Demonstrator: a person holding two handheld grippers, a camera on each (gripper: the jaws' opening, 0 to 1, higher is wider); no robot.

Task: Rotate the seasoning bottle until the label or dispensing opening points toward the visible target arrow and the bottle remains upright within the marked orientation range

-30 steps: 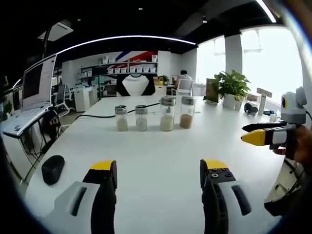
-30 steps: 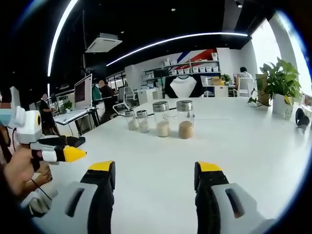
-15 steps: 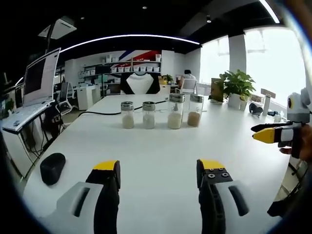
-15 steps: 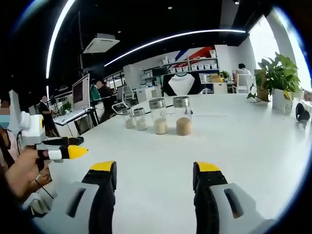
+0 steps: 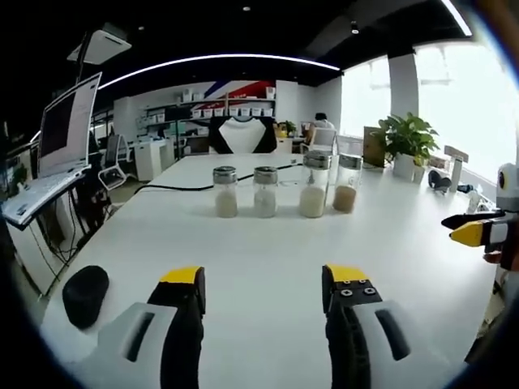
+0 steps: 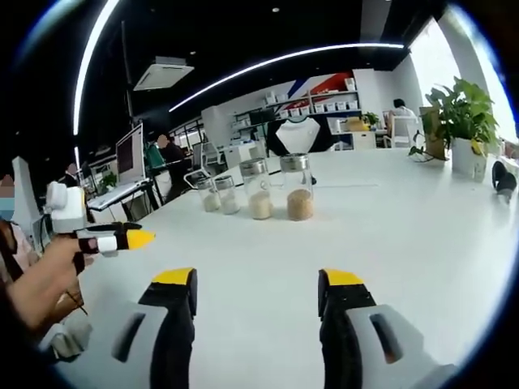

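Note:
Four glass seasoning bottles with metal caps stand upright in a row on the white table. From left to right they are two short ones, a taller pale one and one with brown filling. The same row appears in the right gripper view, with the brown bottle nearest the middle. My left gripper is open, well short of the row, with nothing between its jaws. My right gripper is open too, also well short. The left gripper also comes in from the side, and so does the right gripper.
A black mouse lies near the table's left edge and a black cable runs behind the bottles. A laptop stands on a side desk. A potted plant and small items sit at the far right. A hand holds the left gripper.
Both views have shifted slightly with the hands, and the bottles look a little nearer in the left gripper view. The bottles stand as before. Both pairs of jaws stay apart.

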